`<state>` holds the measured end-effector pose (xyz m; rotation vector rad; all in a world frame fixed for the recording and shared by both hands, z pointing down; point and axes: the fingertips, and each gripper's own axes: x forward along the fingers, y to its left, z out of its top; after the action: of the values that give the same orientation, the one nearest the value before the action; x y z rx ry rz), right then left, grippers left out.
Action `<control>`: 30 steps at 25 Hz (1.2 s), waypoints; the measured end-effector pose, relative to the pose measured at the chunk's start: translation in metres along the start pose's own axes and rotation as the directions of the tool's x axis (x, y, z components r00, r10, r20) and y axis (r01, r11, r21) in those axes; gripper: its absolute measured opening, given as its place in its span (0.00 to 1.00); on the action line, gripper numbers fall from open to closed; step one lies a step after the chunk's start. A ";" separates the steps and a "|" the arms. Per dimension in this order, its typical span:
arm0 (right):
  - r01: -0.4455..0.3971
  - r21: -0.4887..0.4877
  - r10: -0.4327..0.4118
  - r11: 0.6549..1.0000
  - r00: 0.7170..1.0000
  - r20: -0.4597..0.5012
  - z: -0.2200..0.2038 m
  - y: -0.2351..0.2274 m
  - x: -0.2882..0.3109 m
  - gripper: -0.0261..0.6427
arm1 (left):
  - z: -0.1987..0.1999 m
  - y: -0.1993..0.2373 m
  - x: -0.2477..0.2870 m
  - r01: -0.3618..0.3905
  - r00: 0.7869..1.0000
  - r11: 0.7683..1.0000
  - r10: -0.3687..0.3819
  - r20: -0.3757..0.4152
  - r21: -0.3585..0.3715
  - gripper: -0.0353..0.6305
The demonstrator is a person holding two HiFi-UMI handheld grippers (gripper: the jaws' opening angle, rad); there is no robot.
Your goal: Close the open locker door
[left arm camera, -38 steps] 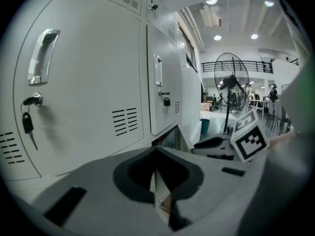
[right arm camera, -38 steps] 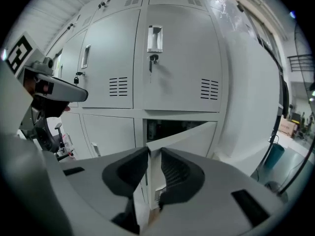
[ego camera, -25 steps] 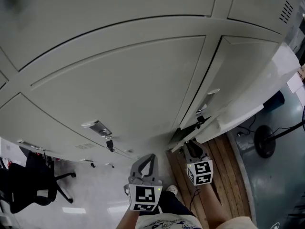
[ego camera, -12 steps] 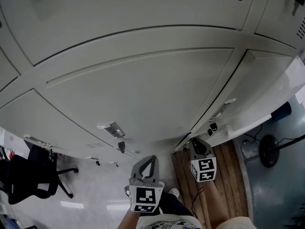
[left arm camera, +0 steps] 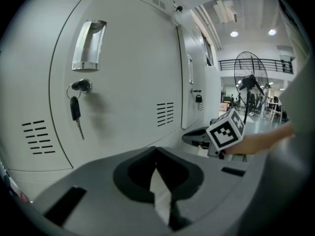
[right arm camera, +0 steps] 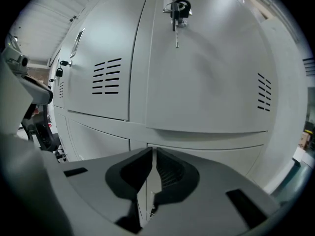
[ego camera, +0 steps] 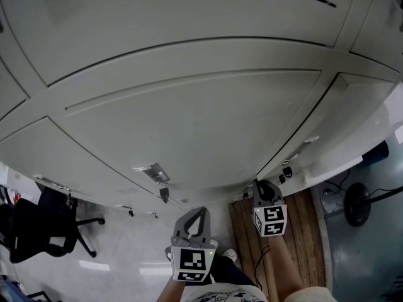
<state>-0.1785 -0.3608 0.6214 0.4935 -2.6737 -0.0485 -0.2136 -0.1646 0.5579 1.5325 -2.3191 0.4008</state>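
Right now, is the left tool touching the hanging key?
Apart. The left gripper view shows the key hanging from its lock, bare locker door between it and the left tool.

A black office chair [ego camera: 38,231] stands on the pale floor [ego camera: 119,257], and wooden planks [ego camera: 305,231] lie there too. A standing fan [left arm camera: 251,77] rises under round ceiling lights [left arm camera: 234,34].

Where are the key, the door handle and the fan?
key [left arm camera: 75,108], left gripper view, on its black head
door handle [left arm camera: 88,45], left gripper view, on its middle
fan [left arm camera: 251,78], left gripper view, on its hub
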 end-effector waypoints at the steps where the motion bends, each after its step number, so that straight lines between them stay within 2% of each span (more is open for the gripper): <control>1: 0.004 0.003 -0.004 1.000 1.000 0.001 0.001 0.000 0.001 0.10 | 0.002 0.001 0.000 -0.002 1.000 1.000 0.002 0.004 0.003 0.06; 11: 0.012 0.027 -0.012 1.000 1.000 0.012 0.000 -0.002 -0.002 0.10 | 0.008 -0.001 0.000 -0.007 1.000 1.000 0.007 0.008 0.016 0.06; 15: 0.054 0.079 -0.056 0.995 0.998 0.029 0.000 -0.009 -0.020 0.10 | 0.018 -0.006 0.001 0.007 1.000 0.999 -0.008 0.025 0.037 0.06; 19: 0.128 0.143 -0.138 0.981 0.989 0.061 0.007 -0.029 -0.051 0.10 | 0.030 -0.012 0.004 0.022 0.998 0.998 -0.025 0.049 0.060 0.06; 24: 0.223 0.160 -0.245 0.962 0.961 0.132 0.038 -0.052 -0.105 0.10 | 0.054 -0.021 0.005 0.042 0.994 0.995 -0.050 0.099 0.087 0.06; 30: 0.335 0.123 -0.356 0.934 0.899 0.256 0.095 -0.079 -0.172 0.10 | 0.094 -0.038 0.004 0.063 0.980 0.990 -0.085 0.180 0.123 0.06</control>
<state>-0.0451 -0.3790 0.4584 1.0546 -2.8262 -0.1283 -0.1915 -0.2204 0.4765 1.7752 -2.4050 0.3974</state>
